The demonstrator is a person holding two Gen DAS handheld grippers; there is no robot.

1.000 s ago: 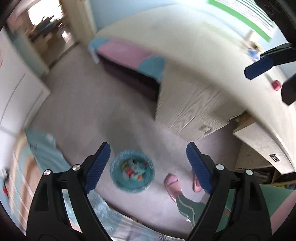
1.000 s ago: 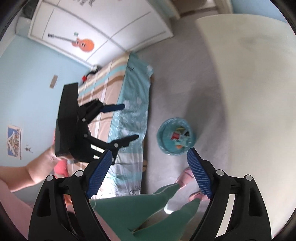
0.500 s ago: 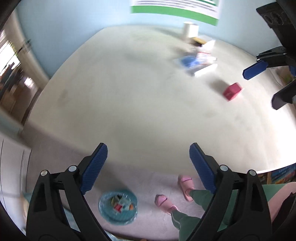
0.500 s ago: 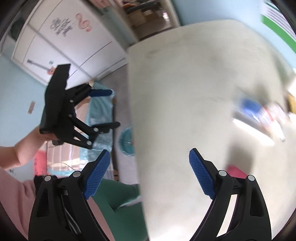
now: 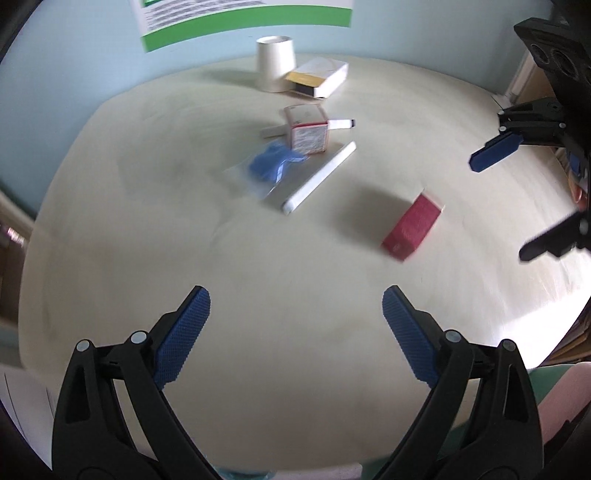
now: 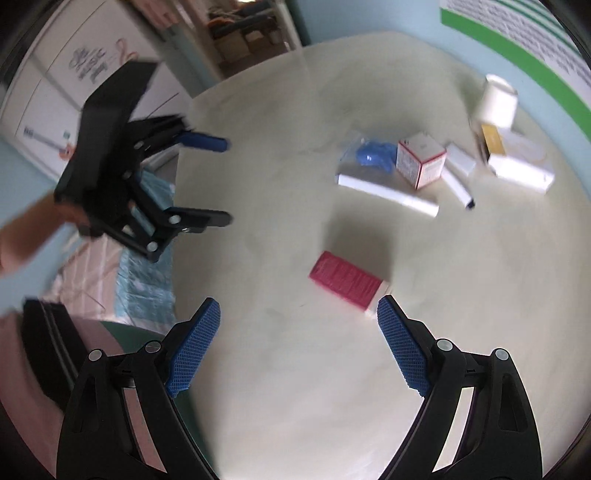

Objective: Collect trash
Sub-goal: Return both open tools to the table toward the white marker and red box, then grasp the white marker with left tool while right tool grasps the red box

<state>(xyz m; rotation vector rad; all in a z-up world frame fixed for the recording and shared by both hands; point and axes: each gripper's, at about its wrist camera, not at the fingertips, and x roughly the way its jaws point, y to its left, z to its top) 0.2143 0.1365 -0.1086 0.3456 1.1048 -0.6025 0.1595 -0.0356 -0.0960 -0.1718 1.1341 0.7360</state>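
The red box [image 6: 346,281] lies flat on the counter [image 6: 280,369], just ahead of the right tongs [image 6: 298,341] and nearer their right-hand pad, its long axis slanting across their gap. The left tongs [image 5: 296,334] sit well apart from it, so the right hand is nearer. Right tongs wide and empty; left tongs wide, empty, opening further

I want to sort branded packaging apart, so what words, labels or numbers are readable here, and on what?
Nothing reads clearly.
Green-bordered poster: lines of print, too small and blurred.
Red-edged white carton: print on its side, illegible.
Red box: faint marks, blurred.
Cupboard door: scribbled drawings, no readable words.
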